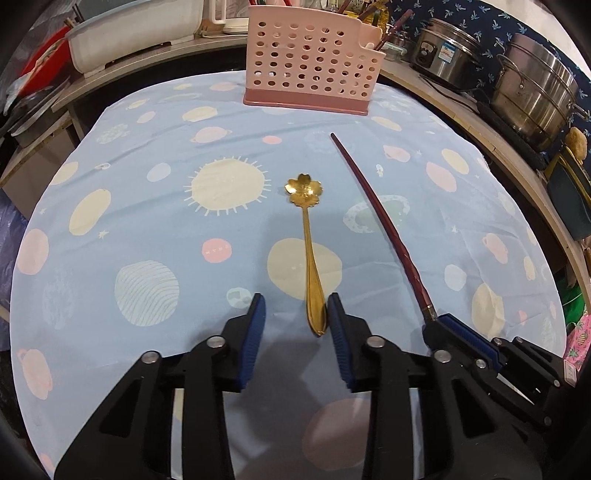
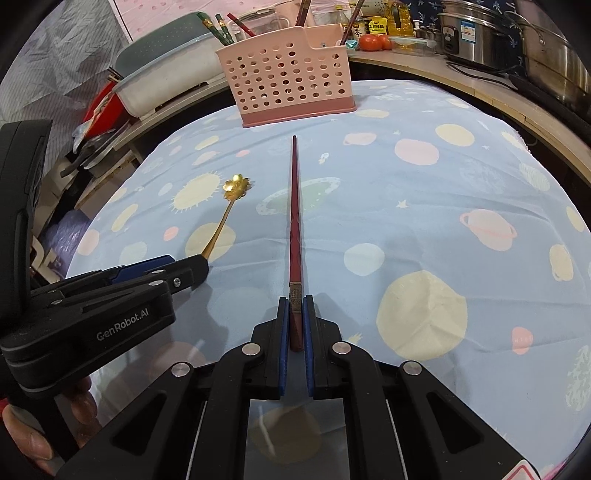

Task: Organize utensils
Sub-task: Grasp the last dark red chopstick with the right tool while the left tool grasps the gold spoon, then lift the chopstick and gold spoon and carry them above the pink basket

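A gold spoon (image 1: 309, 243) with a flower-shaped bowl lies on the planet-print cloth, handle toward me. My left gripper (image 1: 296, 306) is open, its jaws either side of the handle's end, the right pad close against it. A dark red chopstick (image 2: 295, 221) lies pointing at the pink perforated utensil holder (image 2: 288, 81). My right gripper (image 2: 295, 314) is shut on the chopstick's thick end. The chopstick (image 1: 384, 225), holder (image 1: 310, 62) and right gripper (image 1: 439, 321) also show in the left wrist view; the spoon (image 2: 225, 214) and left gripper (image 2: 192, 264) show in the right.
The blue cloth (image 1: 147, 206) covers a round table. Steel pots (image 1: 532, 88) and a cooker (image 1: 443, 51) stand on the counter at the right. A white tub (image 1: 136, 33) sits at the back left. Bottles and a tomato (image 2: 373, 42) stand behind the holder.
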`<state>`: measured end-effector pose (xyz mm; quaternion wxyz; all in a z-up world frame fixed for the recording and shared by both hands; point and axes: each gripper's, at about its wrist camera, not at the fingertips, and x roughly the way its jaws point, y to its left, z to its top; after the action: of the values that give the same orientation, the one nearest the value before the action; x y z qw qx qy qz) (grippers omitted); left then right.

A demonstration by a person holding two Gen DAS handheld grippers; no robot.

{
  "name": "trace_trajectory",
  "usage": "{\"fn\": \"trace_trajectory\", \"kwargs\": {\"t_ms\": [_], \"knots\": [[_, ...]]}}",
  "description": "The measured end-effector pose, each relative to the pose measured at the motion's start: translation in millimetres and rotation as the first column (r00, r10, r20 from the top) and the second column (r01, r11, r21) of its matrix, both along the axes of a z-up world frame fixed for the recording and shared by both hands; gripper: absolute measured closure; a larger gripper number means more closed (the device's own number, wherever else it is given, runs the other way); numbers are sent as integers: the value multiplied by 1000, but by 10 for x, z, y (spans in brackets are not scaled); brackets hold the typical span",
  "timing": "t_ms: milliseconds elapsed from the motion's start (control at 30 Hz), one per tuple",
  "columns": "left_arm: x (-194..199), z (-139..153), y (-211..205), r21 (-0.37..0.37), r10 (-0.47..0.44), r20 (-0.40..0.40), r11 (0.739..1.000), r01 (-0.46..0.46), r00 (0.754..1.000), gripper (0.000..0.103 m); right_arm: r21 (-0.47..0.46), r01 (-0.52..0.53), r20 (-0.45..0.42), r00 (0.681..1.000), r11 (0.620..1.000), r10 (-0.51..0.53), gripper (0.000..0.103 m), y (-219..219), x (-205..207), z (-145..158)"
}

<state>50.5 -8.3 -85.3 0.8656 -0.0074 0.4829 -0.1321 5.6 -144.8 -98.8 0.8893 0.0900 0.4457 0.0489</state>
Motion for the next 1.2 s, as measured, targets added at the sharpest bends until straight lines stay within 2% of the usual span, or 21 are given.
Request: {"fn": "trace_trajectory", "kwargs": {"t_ms": [200, 467, 633, 1200], "knots": [[-26, -10, 44, -9, -4, 2, 1000, 5, 1000, 92, 6, 1, 0, 1000, 1000, -1, 96, -10, -2, 1], [-77, 57, 111, -41, -2, -4, 999, 1, 1000, 92, 21, 7, 12, 1000, 1000, -7, 96, -45, -60, 50], [-105, 217, 164, -59, 7, 25, 998, -6, 1000, 92, 41, 18, 39, 999, 999, -19, 96, -99, -111, 172], [21, 1007, 288, -121, 37, 168, 993, -17, 985, 94, 149, 44, 218, 973, 988, -76, 96, -322, -116, 1030]]}}
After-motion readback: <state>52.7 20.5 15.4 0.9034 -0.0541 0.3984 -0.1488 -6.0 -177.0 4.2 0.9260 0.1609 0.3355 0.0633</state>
